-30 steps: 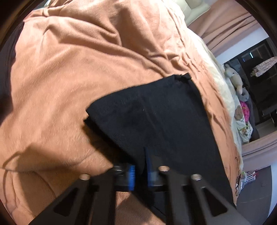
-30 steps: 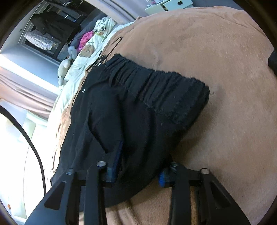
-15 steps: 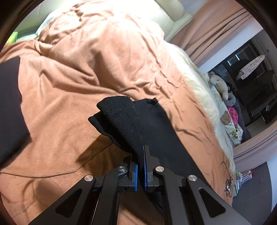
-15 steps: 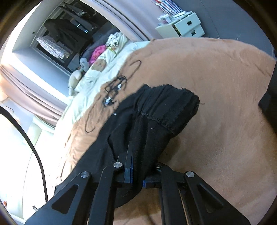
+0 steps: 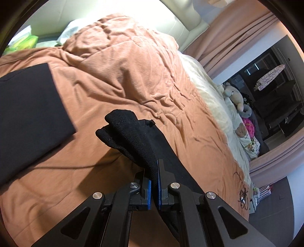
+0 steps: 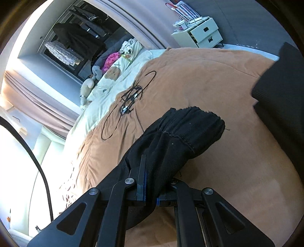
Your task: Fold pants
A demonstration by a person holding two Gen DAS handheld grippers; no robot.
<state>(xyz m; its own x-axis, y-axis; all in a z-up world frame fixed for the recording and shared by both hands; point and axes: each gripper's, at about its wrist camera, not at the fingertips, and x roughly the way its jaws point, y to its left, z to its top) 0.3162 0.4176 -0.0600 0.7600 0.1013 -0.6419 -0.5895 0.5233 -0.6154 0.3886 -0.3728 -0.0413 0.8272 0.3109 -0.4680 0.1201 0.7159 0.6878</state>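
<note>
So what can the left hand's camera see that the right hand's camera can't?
Only the left wrist view shows the left gripper pinching the pants, plus a white headboard and a green packet.

Only the right wrist view shows the right gripper pinching the pants' ribbed waistband and a white drawer unit.

Both show the brown blanket, the tangled black cable and the stuffed toys.

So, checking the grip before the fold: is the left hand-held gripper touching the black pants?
Touching. The left wrist view shows the left hand-held gripper with its blue pads clamped on the black pants.
</note>
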